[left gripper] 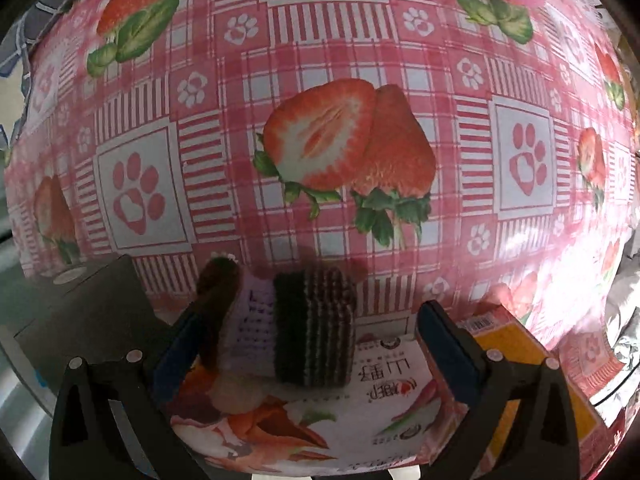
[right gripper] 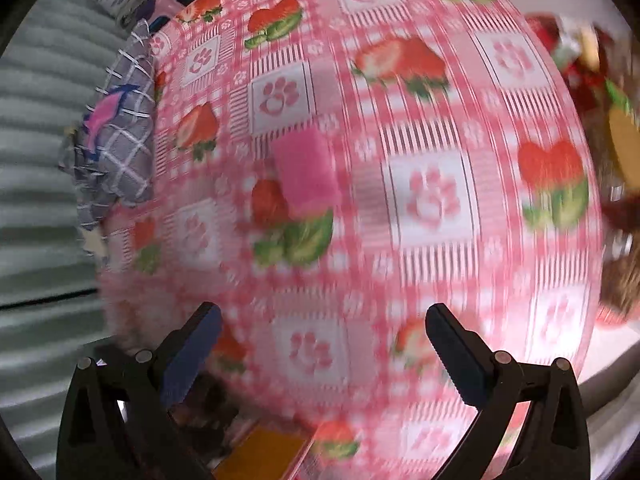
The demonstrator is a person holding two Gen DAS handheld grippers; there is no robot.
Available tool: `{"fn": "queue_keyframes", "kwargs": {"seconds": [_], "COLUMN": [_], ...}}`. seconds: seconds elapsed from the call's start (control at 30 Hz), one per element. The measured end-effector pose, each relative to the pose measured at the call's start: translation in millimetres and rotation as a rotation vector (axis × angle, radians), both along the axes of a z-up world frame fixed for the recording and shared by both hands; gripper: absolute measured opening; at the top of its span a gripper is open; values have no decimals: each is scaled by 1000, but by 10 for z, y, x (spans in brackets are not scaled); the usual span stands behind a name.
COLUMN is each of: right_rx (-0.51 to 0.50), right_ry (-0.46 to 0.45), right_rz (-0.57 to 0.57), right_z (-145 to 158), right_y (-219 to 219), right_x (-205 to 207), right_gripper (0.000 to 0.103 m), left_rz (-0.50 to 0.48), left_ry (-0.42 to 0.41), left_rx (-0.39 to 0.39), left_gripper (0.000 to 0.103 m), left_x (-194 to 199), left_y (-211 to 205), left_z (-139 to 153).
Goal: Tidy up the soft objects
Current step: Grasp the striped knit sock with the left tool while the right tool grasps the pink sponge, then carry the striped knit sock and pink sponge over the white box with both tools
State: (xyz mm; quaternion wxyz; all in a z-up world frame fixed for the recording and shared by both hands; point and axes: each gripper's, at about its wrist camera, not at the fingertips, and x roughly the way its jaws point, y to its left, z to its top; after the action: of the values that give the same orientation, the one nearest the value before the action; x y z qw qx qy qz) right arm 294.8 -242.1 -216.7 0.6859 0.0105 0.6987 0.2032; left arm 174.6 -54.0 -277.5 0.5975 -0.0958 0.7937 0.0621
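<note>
In the left wrist view a knitted soft toy (left gripper: pixel 312 328), brown at one end, pale lavender in the middle and dark striped at the other, lies on a printed food box (left gripper: pixel 360 420). My left gripper (left gripper: pixel 312 312) is open around it. The toy's brown end rests against the left finger (left gripper: pixel 180 344), while the right finger (left gripper: pixel 448 344) stands apart from it. The right wrist view is motion-blurred. There my right gripper (right gripper: pixel 322 316) is open and holds nothing above the tablecloth. A pink spongy block (right gripper: pixel 306 172) lies on the cloth well ahead of it.
A pink strawberry-and-paw tablecloth (left gripper: pixel 320 60) covers the table. A grey checked cloth with a pink dolphin (right gripper: pixel 116 136) hangs at the left table edge. Red and green items (right gripper: pixel 576 64) and something brown and furry (right gripper: pixel 624 280) sit at the right edge. The box's yellow side (right gripper: pixel 260 452) shows at the bottom.
</note>
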Motion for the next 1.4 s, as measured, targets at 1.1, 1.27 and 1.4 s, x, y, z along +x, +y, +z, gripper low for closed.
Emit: {"fn": "queue_keyframes", "kwargs": {"seconds": [1.1,1.27,1.4], "right_rx": [-91,12,37], "right_ry": [-155,-110,-109], "right_rz": [150,95,75], "right_z": [-633,-556,-418], "right_y": [635,396,193], "right_x": [487,434,361], "right_gripper": [44,44,44], "left_rz": [134,103,68], "left_ry": [45,-17,-104], "left_rx": [-8,27,86], "left_gripper": [94,67,66], "left_x": [-105,-112,-88], "left_y": [210,182,156], "left_z": [-309,-139,89]}}
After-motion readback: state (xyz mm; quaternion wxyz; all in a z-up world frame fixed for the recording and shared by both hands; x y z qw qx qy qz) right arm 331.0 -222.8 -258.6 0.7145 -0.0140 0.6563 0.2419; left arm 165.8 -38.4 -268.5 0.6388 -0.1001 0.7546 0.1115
